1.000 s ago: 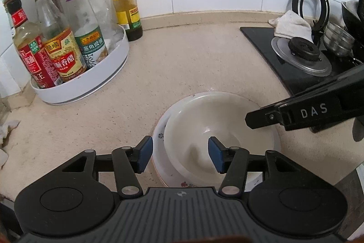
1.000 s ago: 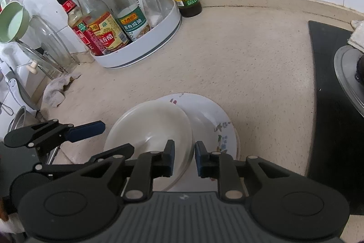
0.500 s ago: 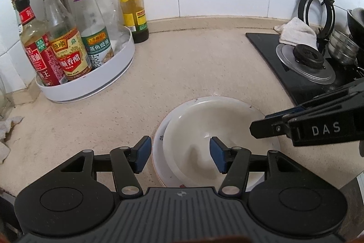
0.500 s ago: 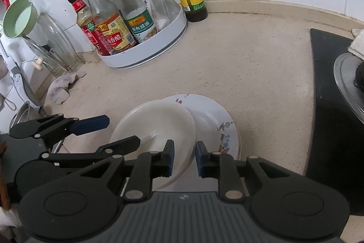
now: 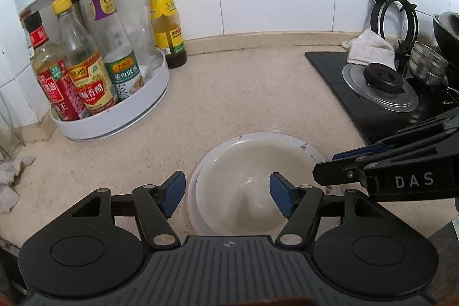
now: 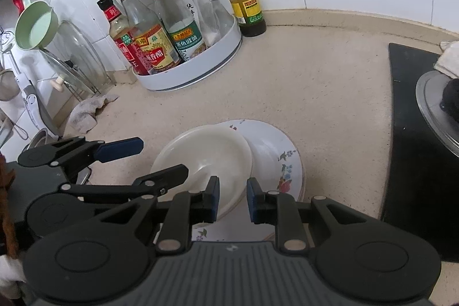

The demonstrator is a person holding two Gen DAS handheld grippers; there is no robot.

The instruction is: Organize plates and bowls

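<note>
Nearest the left wrist camera, the left hand-held gripper (image 5: 226,195) hangs with its blue pads wide apart, one on each side of the near rim of a plain white bowl (image 5: 252,182) and touching neither side as far as the view shows. The wide gap suits a thing as broad as this; it looks like a pause above the stack, not a grasp. The right hand-held gripper (image 6: 233,198) sits over the same stack from the other side, its fingers (image 6: 213,198) drawn close with a narrow gap left between them, and the bowl's edge lies in or just behind that gap; whether the pads press it cannot be told. The bowl rests off-centre inside a flower-printed plate (image 6: 282,162), leaning toward the left and leaving the plate's painted right rim bare. Nested so, the two pieces take one footprint near the front edge of the beige tabletop (image 5: 258,93), which reads as the sorting step largely made, with perhaps a centring nudge remaining. Farther back and to the left stands a white two-tier turntable rack (image 5: 120,111) full of sauce bottles, and a green-labelled bottle (image 5: 165,19) stands just beside it against the tiled wall. To the right lies the black cooktop (image 5: 401,105), well apart from the dishes.
</note>
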